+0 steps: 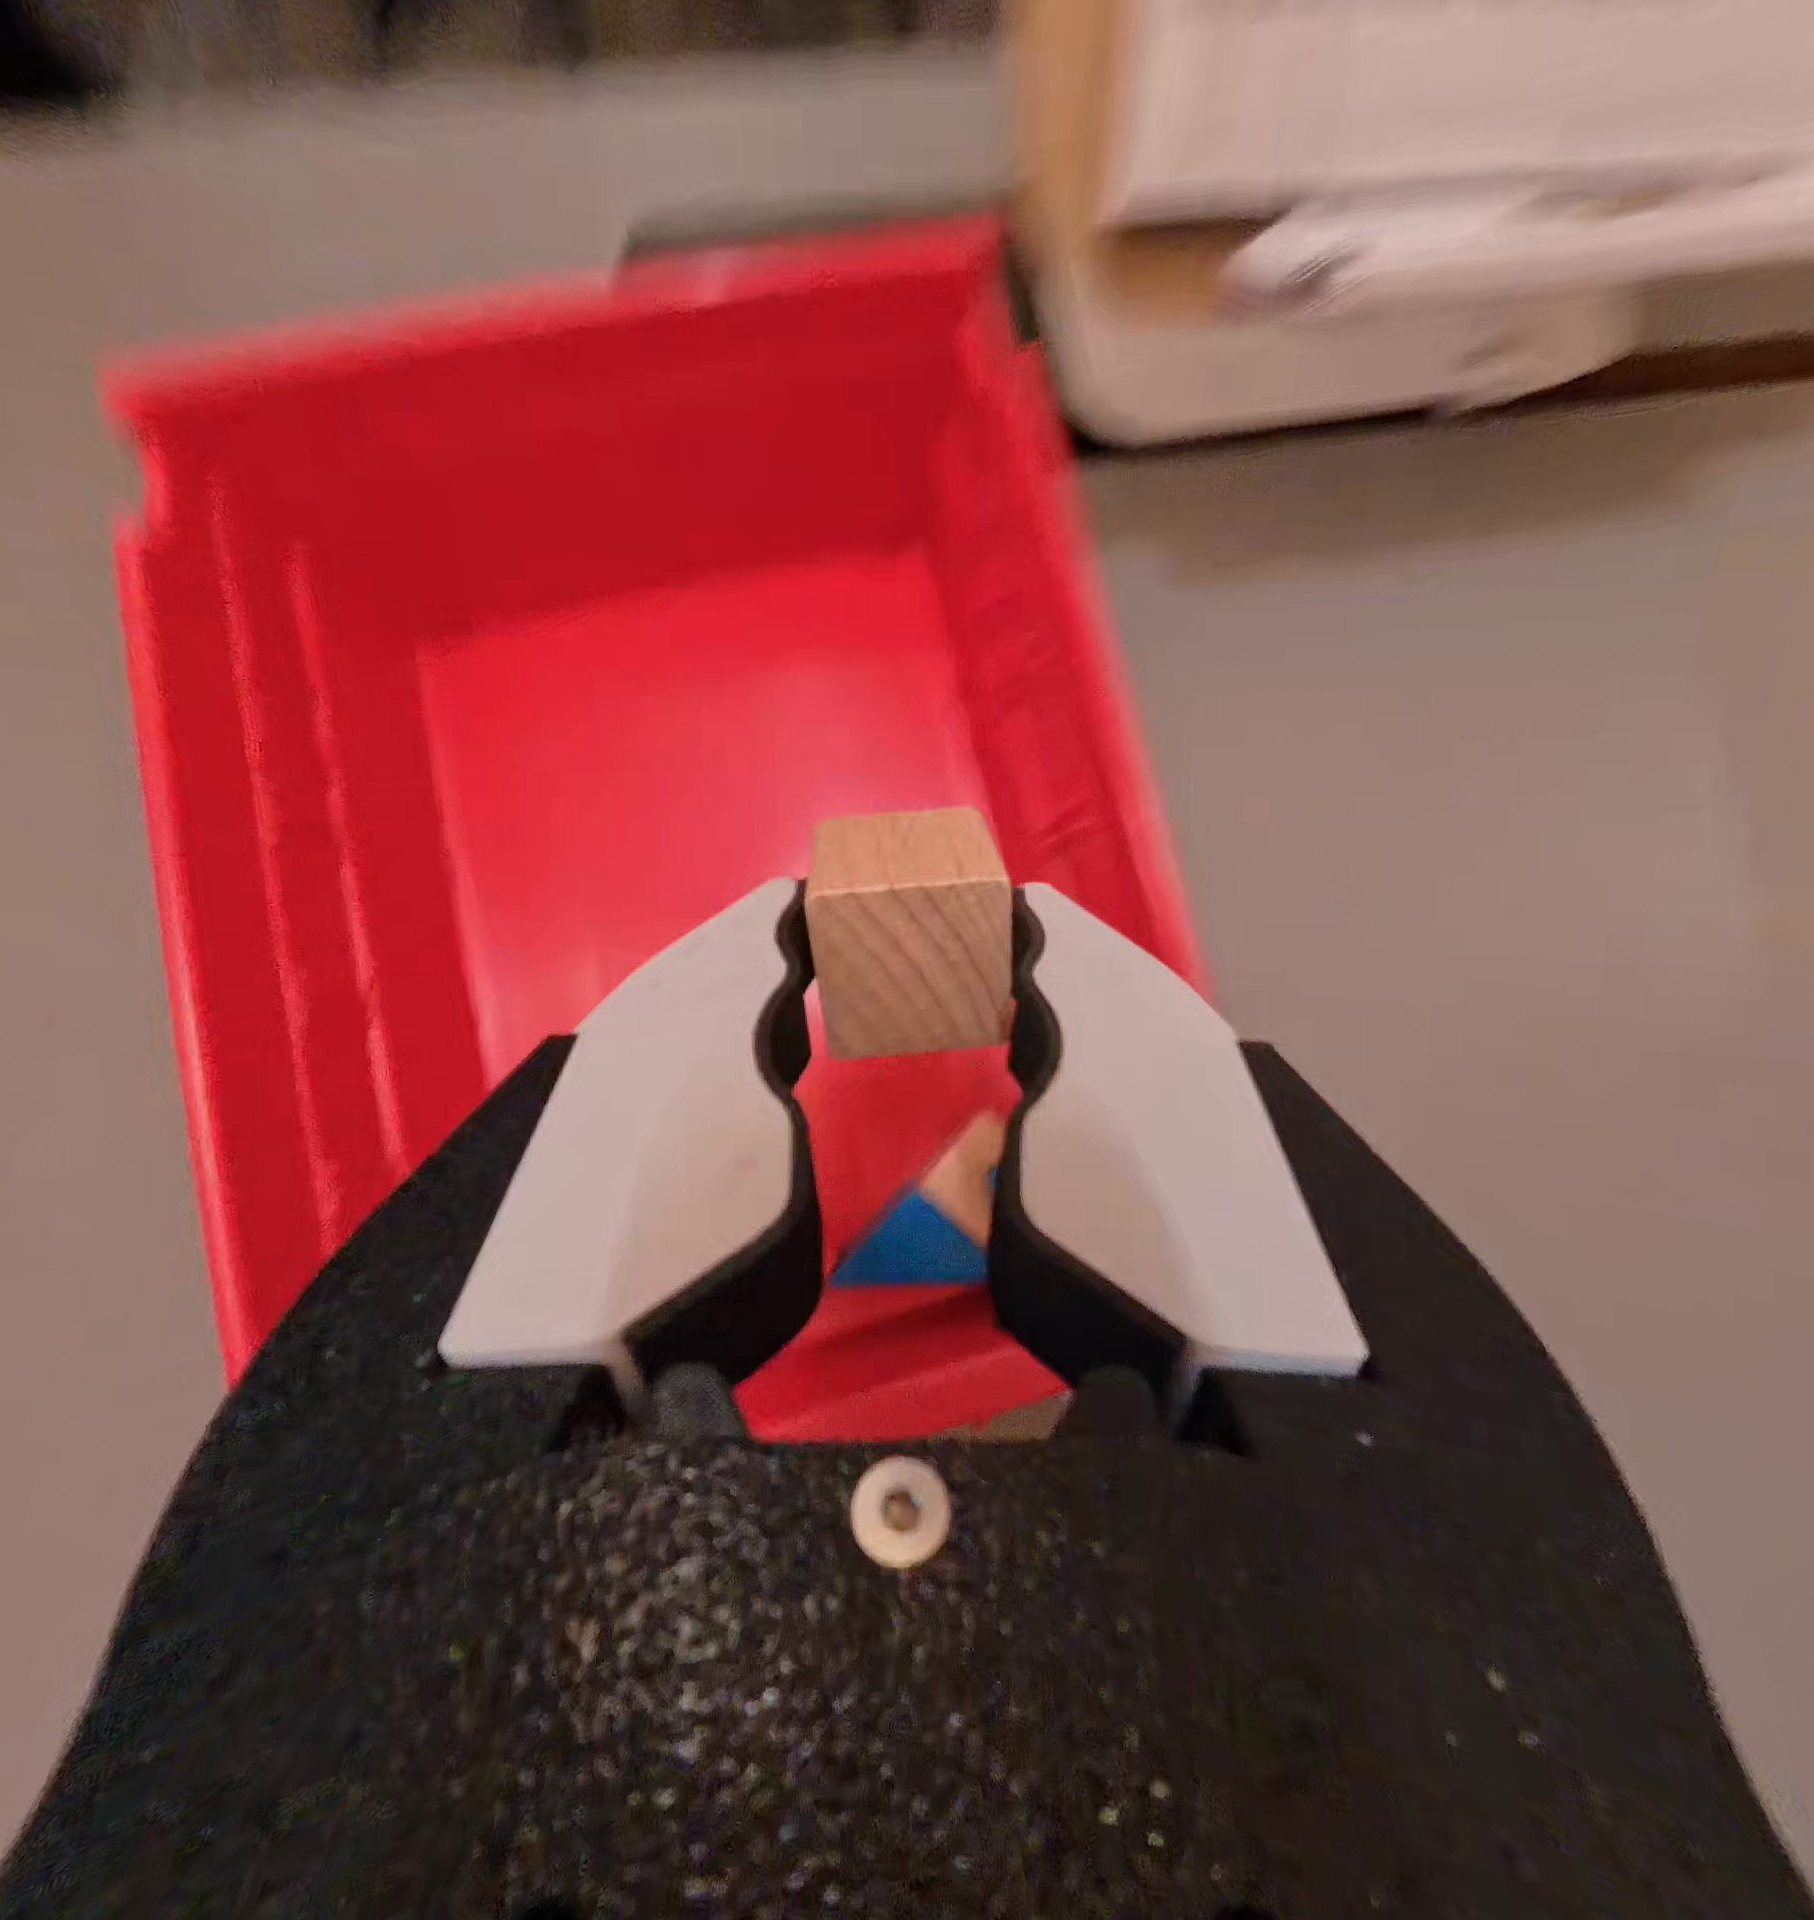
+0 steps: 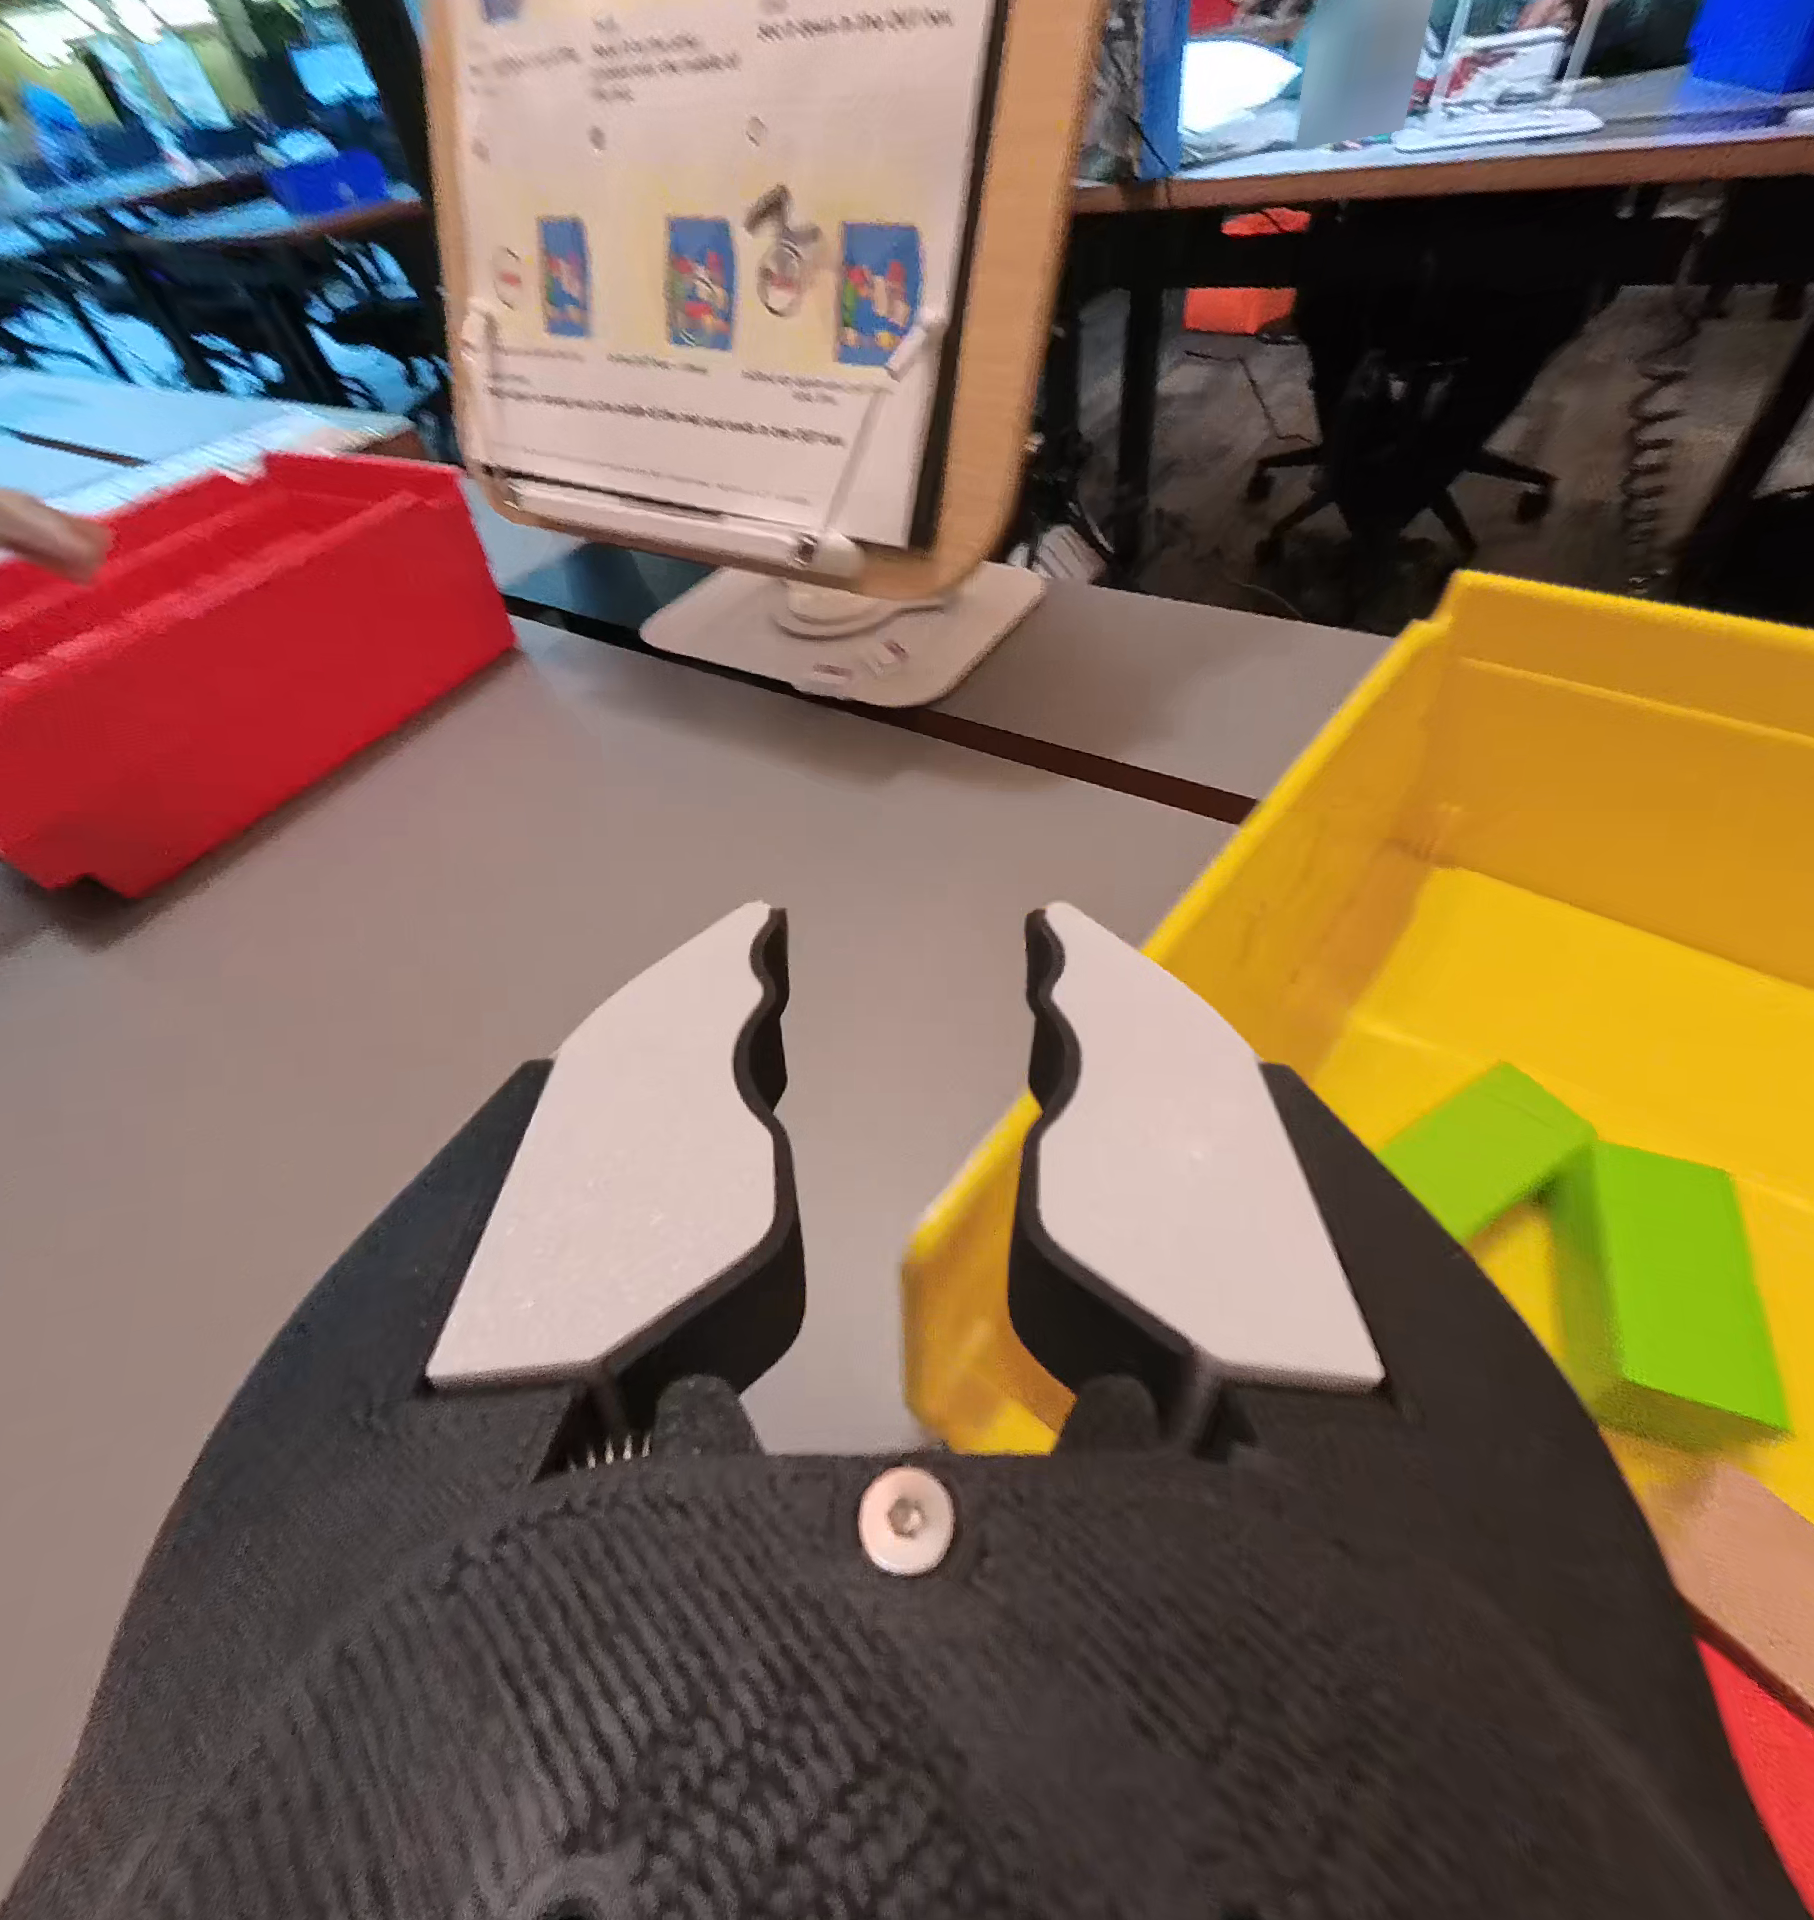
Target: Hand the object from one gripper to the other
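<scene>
Your left claw (image 1: 908,956) grips the cube (image 1: 908,966) above the bin (image 1: 259,727); bring it level to your open, empty right claw (image 2: 903,966)

Left gripper (image 1: 908,951) is pointing steeply down, black body filling the lower part of its view, two grey fingers (image 1: 664,1122) converging forward. Jaws are sitting partly closed, black wavy pads pressing both sides of a small wooden cube (image 1: 908,951) held at the fingertips, cube clear of anything below it. Right gripper (image 2: 905,971) is angling forward and slightly down over the table, grey fingers (image 2: 1183,1164) spread, a clear gap showing between the pads, nothing gripped. At the left edge of the right wrist view a blurred bit of a person's hand (image 2: 25,530) is showing. Neither gripper is appearing in the other's view.
</scene>
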`<state>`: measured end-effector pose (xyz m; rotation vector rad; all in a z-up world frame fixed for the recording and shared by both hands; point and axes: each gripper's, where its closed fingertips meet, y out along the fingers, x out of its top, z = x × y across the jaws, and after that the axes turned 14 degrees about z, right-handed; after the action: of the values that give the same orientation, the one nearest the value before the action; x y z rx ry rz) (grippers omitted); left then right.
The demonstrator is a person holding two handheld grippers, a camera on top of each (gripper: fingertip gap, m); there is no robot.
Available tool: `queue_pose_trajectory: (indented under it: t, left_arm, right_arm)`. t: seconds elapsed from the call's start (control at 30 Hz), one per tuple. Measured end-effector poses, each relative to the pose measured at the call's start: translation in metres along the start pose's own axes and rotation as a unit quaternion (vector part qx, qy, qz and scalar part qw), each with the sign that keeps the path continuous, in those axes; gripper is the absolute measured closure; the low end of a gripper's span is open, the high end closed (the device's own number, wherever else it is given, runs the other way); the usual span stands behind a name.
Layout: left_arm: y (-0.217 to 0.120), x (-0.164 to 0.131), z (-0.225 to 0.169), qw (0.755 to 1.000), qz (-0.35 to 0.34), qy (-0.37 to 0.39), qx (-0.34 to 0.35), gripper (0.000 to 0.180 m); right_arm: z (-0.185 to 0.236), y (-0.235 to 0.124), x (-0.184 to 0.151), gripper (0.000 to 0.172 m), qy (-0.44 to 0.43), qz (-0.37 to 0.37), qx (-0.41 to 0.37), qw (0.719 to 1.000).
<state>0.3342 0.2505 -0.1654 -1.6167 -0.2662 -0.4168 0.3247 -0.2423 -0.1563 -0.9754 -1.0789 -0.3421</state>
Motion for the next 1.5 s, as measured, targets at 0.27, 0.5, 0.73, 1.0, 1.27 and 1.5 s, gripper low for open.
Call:
queue_pose_trajectory:
  t: [0.27, 0.5, 0.73, 1.0, 1.27, 1.5]
  left_arm:
    - [-0.11, 0.011, -0.209, 0.848, -0.299, 0.376, -0.225, 0.146]
    - [-0.109, -0.053, -0.342, 0.644, -0.401, 0.566, -0.323, 0.146]
    - [-0.091, -0.064, -0.381, 0.583, -0.425, 0.61, -0.329, 0.146]
    - [-0.077, -0.065, -0.379, 0.581, -0.409, 0.627, -0.32, 0.146]
    - [-0.071, -0.037, -0.359, 0.661, -0.412, 0.575, -0.249, 0.129]
    - [-0.07, -0.002, -0.314, 0.746, -0.399, 0.49, -0.209, 0.142]
  right_arm:
    - [0.099, -0.001, 0.04, 0.122, 0.082, -0.079, 0.268, 0.957]
    - [0.189, -0.02, 0.042, 0.103, 0.169, -0.012, 0.547, 0.82]
    - [0.212, -0.023, 0.032, 0.089, 0.152, 0.023, 0.592, 0.791]
    - [0.215, -0.024, 0.03, 0.13, 0.16, 0.031, 0.615, 0.772]
    - [0.192, 0.005, 0.033, 0.136, 0.141, 0.01, 0.503, 0.853]
    - [0.01, -0.008, 0.043, 0.136, 0.078, 0.024, 0.054, 0.995]
